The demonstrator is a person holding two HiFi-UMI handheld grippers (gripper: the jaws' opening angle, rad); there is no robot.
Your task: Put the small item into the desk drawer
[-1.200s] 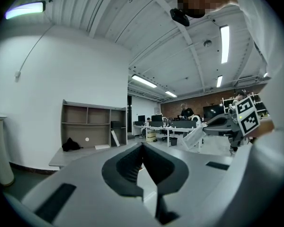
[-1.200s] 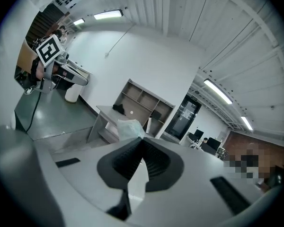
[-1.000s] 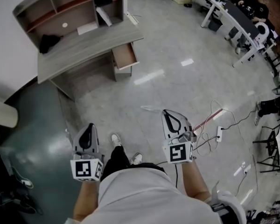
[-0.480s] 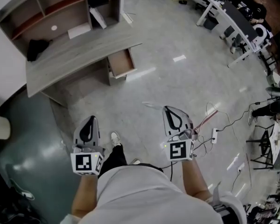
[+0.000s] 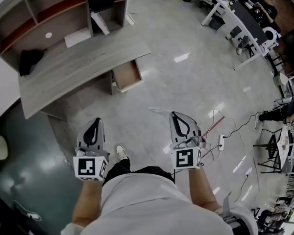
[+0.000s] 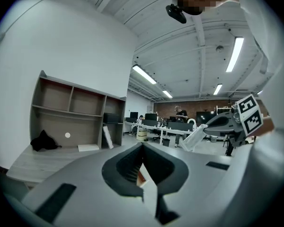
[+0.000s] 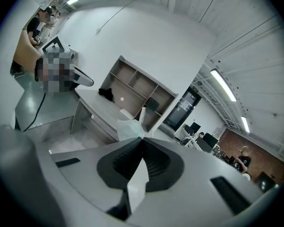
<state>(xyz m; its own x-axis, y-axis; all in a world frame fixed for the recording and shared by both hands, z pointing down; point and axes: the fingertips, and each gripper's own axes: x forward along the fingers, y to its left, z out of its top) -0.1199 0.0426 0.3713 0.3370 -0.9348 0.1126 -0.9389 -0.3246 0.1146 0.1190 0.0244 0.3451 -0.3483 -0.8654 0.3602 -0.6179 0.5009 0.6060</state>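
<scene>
A grey wooden desk (image 5: 83, 58) with a shelf hutch stands at the upper left, its drawer (image 5: 127, 76) pulled open at the desk's right end. My right gripper (image 5: 175, 115) is shut on a small translucent white bag (image 7: 129, 126), which sticks out past the jaw tips (image 5: 159, 112). The bag also shows in the left gripper view (image 6: 196, 138). My left gripper (image 5: 95, 121) is held level beside it with its jaws together and nothing sticking out of them (image 6: 142, 144). Both grippers hang over the floor, well short of the drawer.
A black bundle (image 5: 29, 58) and a white sheet (image 5: 77, 37) lie on the desk. Cables and a power strip (image 5: 220, 141) trail on the floor at the right. White office desks (image 5: 235, 18) stand at the top right. A dark green floor patch (image 5: 24, 146) lies at the left.
The desk and drawer have slid left and slightly nearer in the head view as the person walks. Both grippers keep their pose, and the bag stays in the right one.
</scene>
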